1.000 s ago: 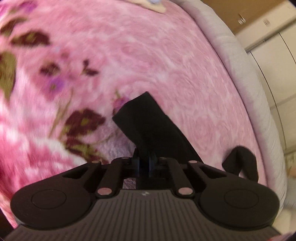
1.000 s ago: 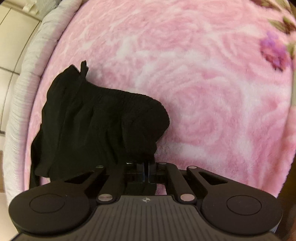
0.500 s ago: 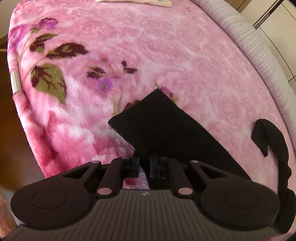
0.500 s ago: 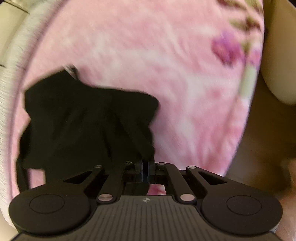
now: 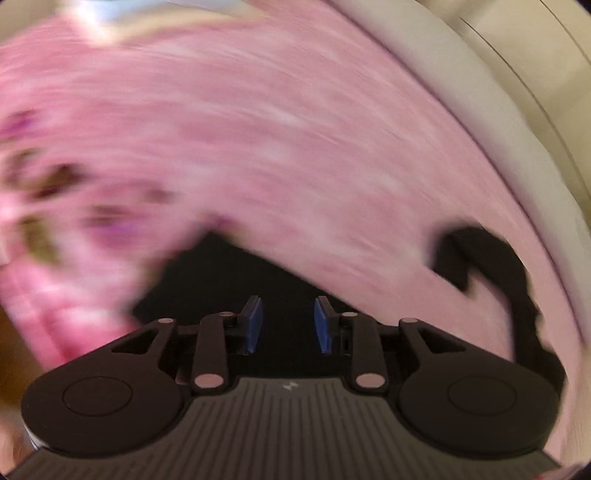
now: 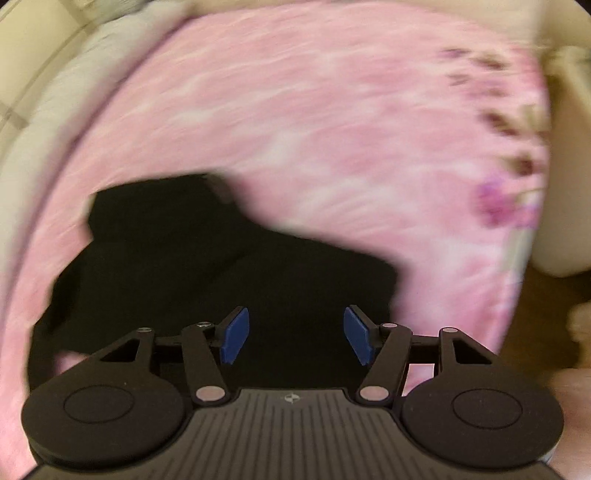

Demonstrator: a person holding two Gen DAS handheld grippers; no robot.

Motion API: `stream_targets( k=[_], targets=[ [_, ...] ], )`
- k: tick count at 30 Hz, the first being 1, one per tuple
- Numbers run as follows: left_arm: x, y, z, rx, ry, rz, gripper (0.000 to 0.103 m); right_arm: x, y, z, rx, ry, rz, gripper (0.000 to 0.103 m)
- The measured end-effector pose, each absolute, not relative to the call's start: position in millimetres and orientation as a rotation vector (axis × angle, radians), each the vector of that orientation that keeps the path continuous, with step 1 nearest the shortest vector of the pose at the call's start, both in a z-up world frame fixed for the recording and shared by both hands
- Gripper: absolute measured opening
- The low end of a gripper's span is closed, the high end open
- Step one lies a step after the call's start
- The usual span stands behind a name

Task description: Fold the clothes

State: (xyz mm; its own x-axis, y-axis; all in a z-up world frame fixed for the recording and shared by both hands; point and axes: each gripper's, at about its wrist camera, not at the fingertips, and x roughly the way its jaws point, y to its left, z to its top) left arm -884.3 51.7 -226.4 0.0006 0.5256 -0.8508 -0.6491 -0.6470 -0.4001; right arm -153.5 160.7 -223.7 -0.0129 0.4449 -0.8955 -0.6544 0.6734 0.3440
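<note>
A black garment (image 6: 207,266) lies on the pink flowered blanket (image 6: 332,129), near the bed's front edge. In the left wrist view one flat end of the garment (image 5: 221,280) lies under the gripper, and a dark strap loop (image 5: 491,266) curls at the right. My left gripper (image 5: 284,325) is open and empty just above the cloth, its blue pads (image 5: 254,325) apart. My right gripper (image 6: 295,334) is open wider, empty, over the garment's near edge. Both views are blurred by motion.
A grey-white padded bed rim (image 5: 461,85) runs along the far side of the blanket (image 5: 295,129). A wooden floor (image 6: 539,314) and a pale object (image 6: 565,177) lie off the bed's right edge. A light cloth (image 5: 155,22) lies at the far end.
Both grippers were shut on the black garment and have opened and let it go. The garment now lies on the blanket. Both cameras are moving fast.
</note>
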Motion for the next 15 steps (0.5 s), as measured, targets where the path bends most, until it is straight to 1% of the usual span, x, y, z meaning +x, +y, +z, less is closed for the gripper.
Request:
stream_targets(
  k=[1, 3, 4, 6, 11, 15],
  targets=[
    [-875.7, 70.6, -232.7, -1.429, 0.136, 1.712, 0.026, -167.4, 167.8, -226.3, -0.193, 1.332, 0.929, 0.06],
    [-858.7, 108.3, -245.2, -1.416, 0.136, 1.598, 0.029, -197.6, 183.4, -239.0, -0.13, 1.394, 1.027, 0.055],
    [-851.9, 124.8, -252.2, -1.432, 0.097, 1.553, 0.029, -209.0, 190.7, -245.7, -0.087, 1.438, 1.052, 0.05],
    [-841.4, 153.9, -267.5, -1.5, -0.043, 1.477, 0.03, -231.8, 208.3, -258.9, 0.007, 1.536, 1.085, 0.046],
    [-824.1, 202.2, -309.2, -1.66, -0.412, 1.443, 0.036, -268.1, 257.6, -287.1, 0.154, 1.69, 1.133, 0.045],
    [-821.6, 215.8, -340.1, -1.779, -0.627, 1.519, 0.04, -281.7, 283.6, -314.7, 0.278, 1.809, 1.077, 0.051]
  ],
)
